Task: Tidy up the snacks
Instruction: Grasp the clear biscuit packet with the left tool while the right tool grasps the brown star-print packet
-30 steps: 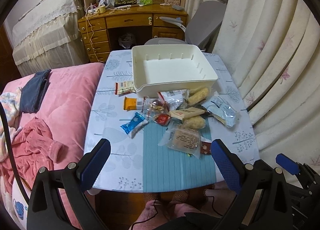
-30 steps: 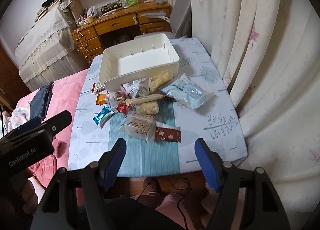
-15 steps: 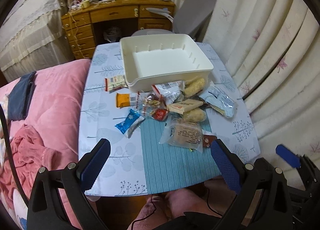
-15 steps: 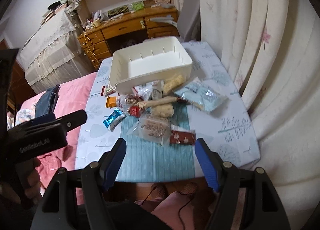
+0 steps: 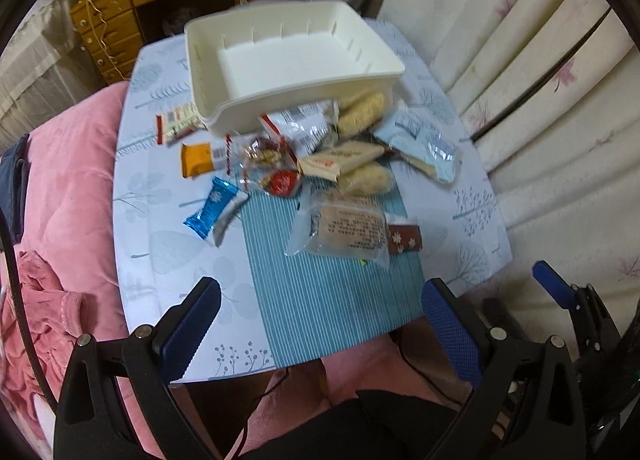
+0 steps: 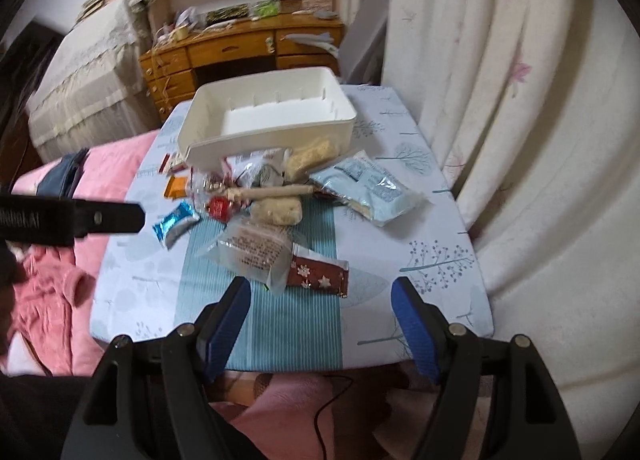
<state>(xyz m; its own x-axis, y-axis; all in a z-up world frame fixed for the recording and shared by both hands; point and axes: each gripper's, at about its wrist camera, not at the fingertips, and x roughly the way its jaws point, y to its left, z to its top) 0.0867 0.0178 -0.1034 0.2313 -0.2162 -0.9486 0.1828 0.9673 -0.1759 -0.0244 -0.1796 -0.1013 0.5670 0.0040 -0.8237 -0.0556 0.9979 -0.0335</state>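
Both the left gripper and right gripper hang spread wide and seemingly empty above the table, snacks heaped before the white bin.

Bare striped near strip of the cloth-covered counter is free; beyond, scattered wrapped snacks crowd the front of the white plastic bin.

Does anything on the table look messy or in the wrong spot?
Yes. The white bin is empty, while the snacks lie in a jumbled pile in front of it. A tan snack and a striped packet are tucked partly under its front edge, and the clear cake packet overlaps the brown snowflake bar.
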